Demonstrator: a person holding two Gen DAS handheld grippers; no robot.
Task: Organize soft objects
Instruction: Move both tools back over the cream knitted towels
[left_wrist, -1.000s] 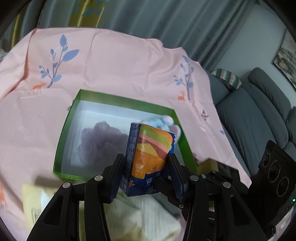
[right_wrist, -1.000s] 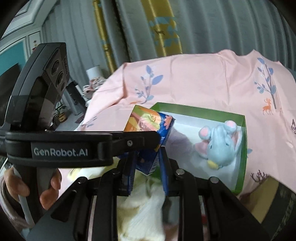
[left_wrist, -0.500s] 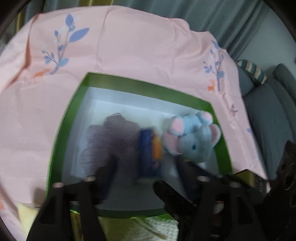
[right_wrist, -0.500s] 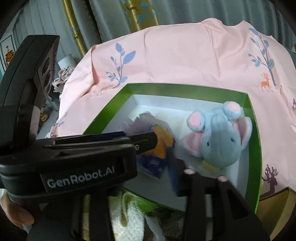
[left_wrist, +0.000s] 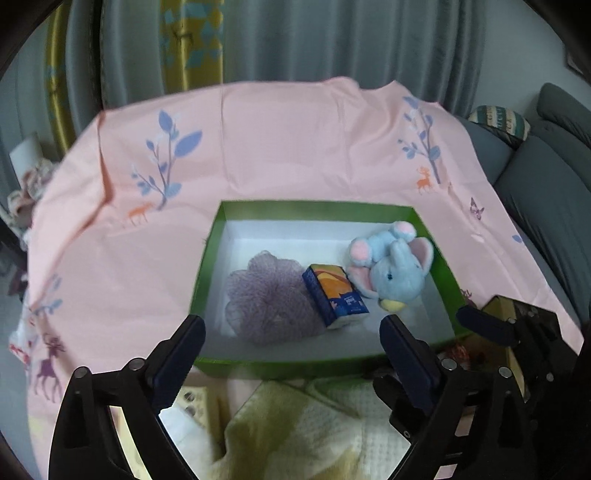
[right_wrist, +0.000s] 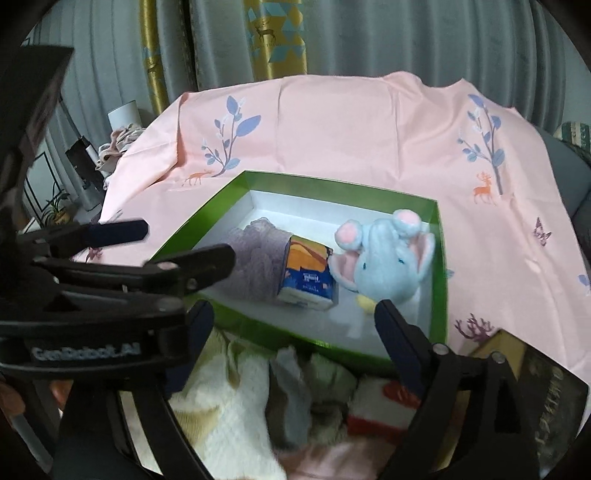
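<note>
1. Left claw (left_wrist: 291, 332): ours, spread wide and holding nothing, poised just short of the near wall of the green box (left_wrist: 295, 363).
2. Right claw (right_wrist: 293, 321): likewise spread and carrying nothing, over a heap of soft goods at the near edge.
3. Tissue pack (left_wrist: 334, 295), blue with orange print: lying inside the box, wedged between the purple mesh bath pouf (left_wrist: 267, 299) on its left and the blue plush elephant (left_wrist: 397, 267) on its right, touching both as far as we can tell.
4. Step in hand, by our judgement: the tissue pack is placed and three soft items are boxed; we stand between a drop and the next pick.
5. Remaining stock, near side: a cream knitted cloth (left_wrist: 314, 428), grey and greenish socks (right_wrist: 295, 387) and a red-and-white piece (right_wrist: 380, 406) we cannot name.
6. Next move, as we judge it: lower one claw onto the heap, pinch a single item clear of the others, and carry it to the bare white floor at the box's front. Limp cloth may drag a neighbour along.
7. Surface: a tabletop under a pink cloth (left_wrist: 277, 147) printed with blue trees and orange deer.
8. Room: grey curtains with a yellow patterned panel (right_wrist: 277, 33) behind; a grey sofa (left_wrist: 546, 177) with a striped cushion to the right.
</note>
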